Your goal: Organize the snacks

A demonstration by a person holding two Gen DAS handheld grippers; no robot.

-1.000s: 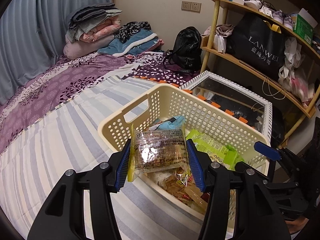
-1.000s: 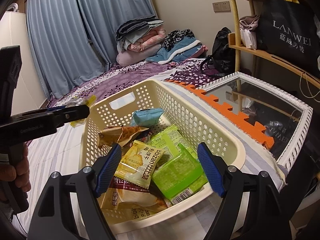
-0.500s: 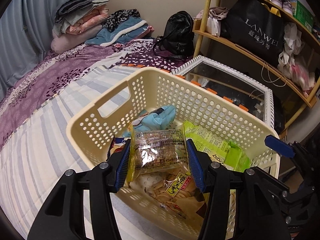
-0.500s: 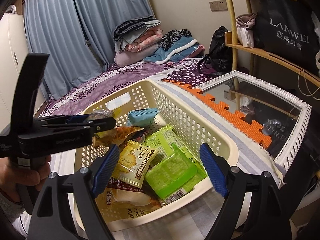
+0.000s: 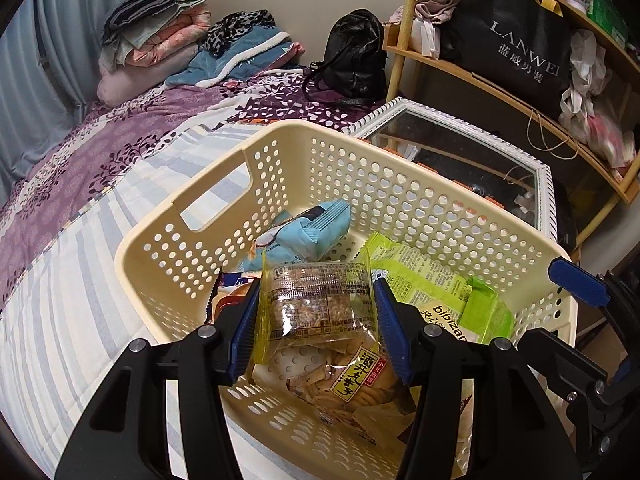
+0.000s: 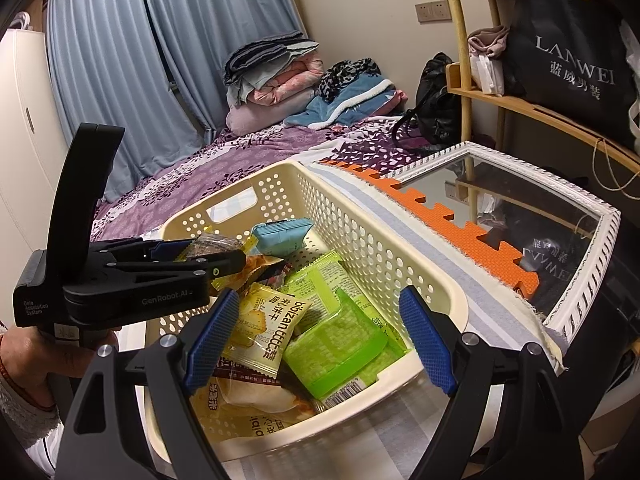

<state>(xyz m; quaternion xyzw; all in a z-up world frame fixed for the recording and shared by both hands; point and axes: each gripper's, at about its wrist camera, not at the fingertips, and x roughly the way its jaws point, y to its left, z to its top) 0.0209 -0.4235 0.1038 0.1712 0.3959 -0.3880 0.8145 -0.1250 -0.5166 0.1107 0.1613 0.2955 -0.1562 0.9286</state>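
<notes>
A clear, yellow-edged snack packet (image 5: 312,312) hangs between the blue pads of my left gripper (image 5: 317,282), low over the cream perforated basket (image 5: 160,240). The jaws are opening, but the pads still touch the packet's sides. In the right wrist view that left gripper (image 6: 216,250) reaches in from the left over the basket (image 6: 400,248). My right gripper (image 6: 320,296) stands open above the basket's near corner, gripping nothing. Inside lie a light blue packet (image 5: 308,232), green packets (image 6: 340,336), a yellow packet (image 6: 268,328) and a cracker packet (image 5: 352,380).
The basket sits on a striped sheet (image 5: 60,300) on a bed with a purple blanket (image 5: 120,132) and folded bedding (image 5: 160,32). A white-framed mirror (image 6: 592,264) and an orange foam mat (image 6: 460,232) lie to the right. Behind them stands a wooden shelf (image 5: 500,88) with a black bag.
My left gripper moved forward and down with the packet, from outside the basket's rim to over its inside. The right gripper stayed put and its jaws spread slightly.
</notes>
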